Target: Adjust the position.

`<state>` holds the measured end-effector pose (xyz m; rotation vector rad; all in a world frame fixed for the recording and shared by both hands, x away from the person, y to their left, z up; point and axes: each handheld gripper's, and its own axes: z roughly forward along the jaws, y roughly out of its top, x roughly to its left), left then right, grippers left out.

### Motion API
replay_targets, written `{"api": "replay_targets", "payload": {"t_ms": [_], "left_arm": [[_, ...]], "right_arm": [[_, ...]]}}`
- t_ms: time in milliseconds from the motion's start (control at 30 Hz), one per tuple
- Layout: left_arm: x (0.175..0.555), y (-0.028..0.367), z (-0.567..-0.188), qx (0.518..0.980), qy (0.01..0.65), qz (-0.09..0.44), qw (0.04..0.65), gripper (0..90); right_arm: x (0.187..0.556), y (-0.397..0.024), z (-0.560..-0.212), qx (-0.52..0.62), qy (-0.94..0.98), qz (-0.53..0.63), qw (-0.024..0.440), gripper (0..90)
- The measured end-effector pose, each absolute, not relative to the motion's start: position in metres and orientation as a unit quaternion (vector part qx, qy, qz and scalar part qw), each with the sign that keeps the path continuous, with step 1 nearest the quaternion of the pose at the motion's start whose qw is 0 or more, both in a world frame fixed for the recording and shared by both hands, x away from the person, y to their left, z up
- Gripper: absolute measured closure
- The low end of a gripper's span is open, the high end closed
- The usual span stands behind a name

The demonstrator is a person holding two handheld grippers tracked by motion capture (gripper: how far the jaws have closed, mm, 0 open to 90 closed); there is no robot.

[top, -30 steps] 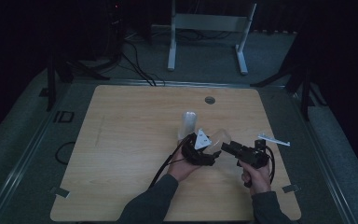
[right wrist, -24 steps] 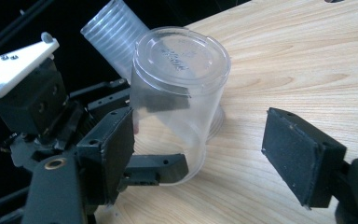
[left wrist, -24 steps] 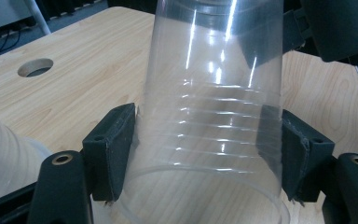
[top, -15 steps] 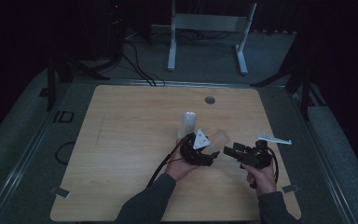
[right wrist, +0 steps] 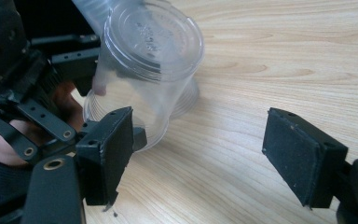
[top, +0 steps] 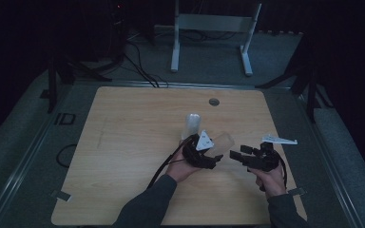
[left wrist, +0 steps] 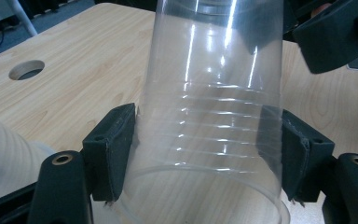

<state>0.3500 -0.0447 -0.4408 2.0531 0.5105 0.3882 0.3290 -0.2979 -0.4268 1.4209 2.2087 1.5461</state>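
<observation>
Clear ribbed plastic cup [left wrist: 214, 107] is clamped in the left tongs [top: 208, 159] above the light wooden bench [top: 123, 156]. Right tongs [right wrist: 209, 154], just closed slightly from fully apart, are held spread beside it, so the cup is judged released.

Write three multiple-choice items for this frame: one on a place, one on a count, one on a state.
1. Where is the round hole in the wooden table?
A. near the far edge
B. at the near left corner
C. under the person's sleeve

2. How many pads of the left claw press the clear plastic cup?
A. none
B. one
C. two

3. How do the right claw's jaws stand?
A. shut on the cup
B. apart, with nothing between them
C. shut on a cable

Answers: 1 A, the high view shows the hole close to the far edge. 2 C, the left gripper view shows a pad on each side of the cup. 3 B, bare wood lies between the pads.
</observation>
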Motion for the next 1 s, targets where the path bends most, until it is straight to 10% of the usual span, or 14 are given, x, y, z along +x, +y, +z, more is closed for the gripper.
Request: {"api": "replay_targets", "payload": {"t_ms": [1000], "left_arm": [[0.354, -0.038, -0.436, 0.859, 0.187, 0.132, 0.458, 29.9]], "right_arm": [[0.332, -0.289, -0.404, 0.388, 0.830, 0.384, 0.116, 28.9]]}}
